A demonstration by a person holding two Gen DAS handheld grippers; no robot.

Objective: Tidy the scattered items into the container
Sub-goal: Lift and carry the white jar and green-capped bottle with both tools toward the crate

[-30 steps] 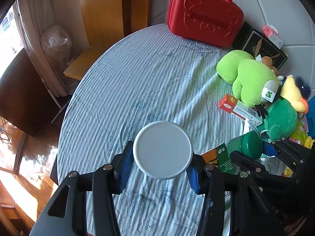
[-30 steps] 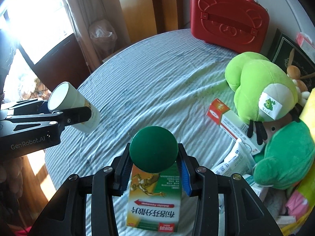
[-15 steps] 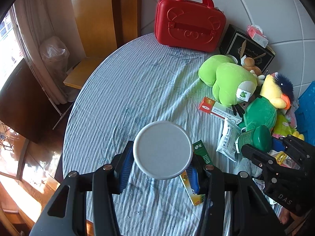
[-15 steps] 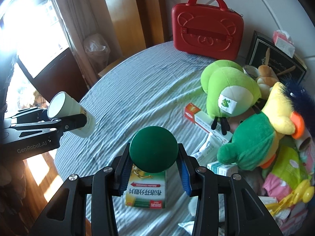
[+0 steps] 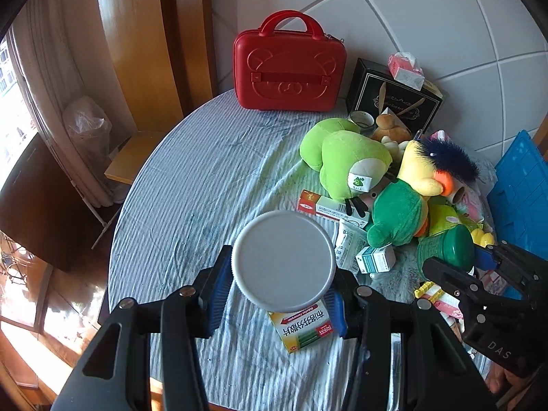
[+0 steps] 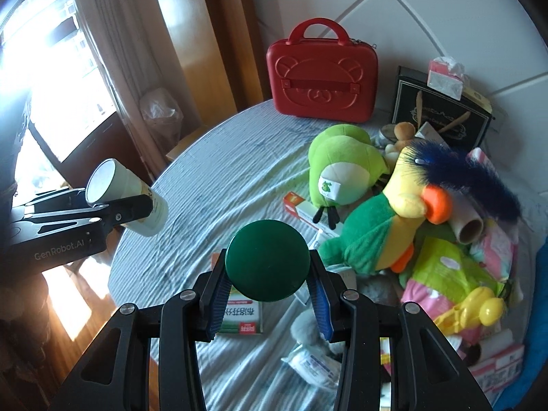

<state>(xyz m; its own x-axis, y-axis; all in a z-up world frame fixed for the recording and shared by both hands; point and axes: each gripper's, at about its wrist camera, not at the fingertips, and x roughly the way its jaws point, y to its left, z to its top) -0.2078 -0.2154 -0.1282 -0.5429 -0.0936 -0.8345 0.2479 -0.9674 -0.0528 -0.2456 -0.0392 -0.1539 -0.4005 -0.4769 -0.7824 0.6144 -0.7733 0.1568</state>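
Left wrist view: the left hand-held gripper (image 5: 283, 289) pinches a white-lidded jar (image 5: 283, 261) between its blue pads, lid toward the camera, held in the air above the worktop (image 5: 205, 185) and a medicine box (image 5: 301, 325) lying on the striped cloth. To the right, the right hand-held gripper (image 5: 469, 257) pinches a green-capped bottle (image 5: 445, 248) over the pile of soft toys and packets. A blue crate (image 5: 517, 185) shows at the far right edge; judged from the task, that is likely the container, though its opening is not visible here. To do this step well, the carrier should keep the jar level and firmly pinched, swing it rightward high enough to pass over the green plush parrot (image 5: 397, 217), and release only once it is over the crate's inside.

Right wrist view: the right hand-held gripper (image 6: 269, 286) is pressed onto the green-capped bottle (image 6: 268, 260), cap facing the lens, above the medicine box (image 6: 241, 315). At left the left hand-held gripper (image 6: 113, 202) holds the white-lidded jar (image 6: 126, 202), tilted, well apart from the pile. Only a sliver of blue (image 6: 539, 308) shows at the right edge, so the drop spot cannot be confirmed from here. The two loads should go in one after the other, the bottle first since it appears nearer the crate, so the two tools do not collide.
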